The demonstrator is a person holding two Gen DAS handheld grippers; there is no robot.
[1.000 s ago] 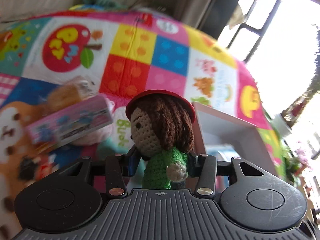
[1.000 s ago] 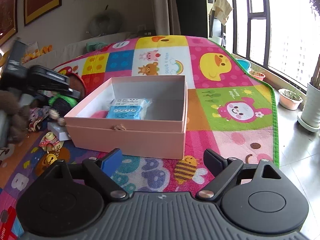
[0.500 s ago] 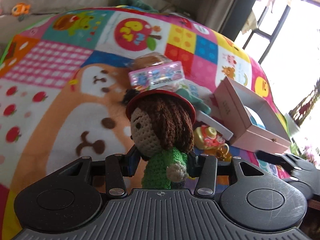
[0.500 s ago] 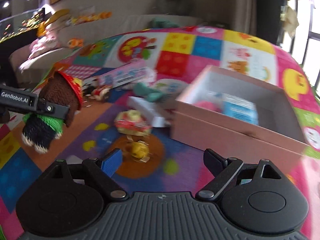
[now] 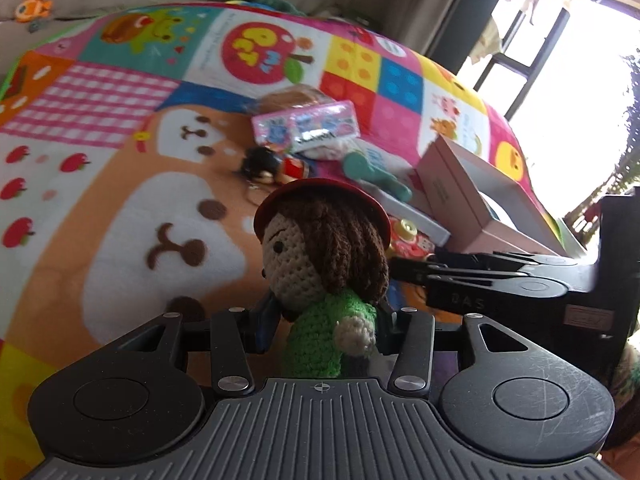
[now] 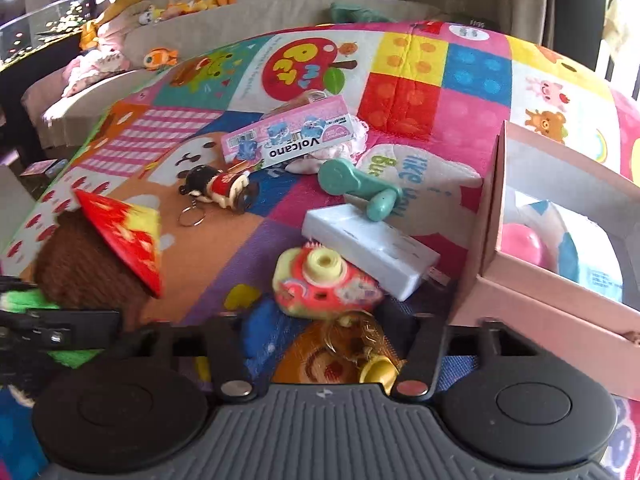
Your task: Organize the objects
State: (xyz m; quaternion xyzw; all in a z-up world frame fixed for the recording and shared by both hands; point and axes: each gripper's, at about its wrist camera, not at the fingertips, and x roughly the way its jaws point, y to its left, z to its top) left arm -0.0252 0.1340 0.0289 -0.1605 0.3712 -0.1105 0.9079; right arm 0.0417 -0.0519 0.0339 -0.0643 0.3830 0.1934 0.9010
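The left claw (image 5: 324,332) pinched one crocheted doll (image 5: 320,264) by its green body, the doll standing upright between the two fingers with its brown hair and red hat above them.

The right claw (image 6: 326,336) hung low over the play mat (image 6: 412,92), its jaws closing. Between its fingers showed a gold keyring charm (image 6: 360,344) and the near edge of a pink and yellow toy camera (image 6: 324,284); whether the pads pressed on either could not be told. In the left wrist view the right claw reached in from the right, just beside the doll's head.

On the mat ahead of the right claw lay one white box (image 6: 370,244) touching the toy camera, one teal handle-shaped toy (image 6: 356,186) resting partly on that box, one small figure keychain (image 6: 218,192), and one long pink carton (image 6: 288,136) printed "Volcano". To the right stood one open pink box (image 6: 536,308) holding a pink ball (image 6: 520,246) and a blue and white packet (image 6: 584,256). The doll appeared at the left edge of the right wrist view, well apart from the pink box.
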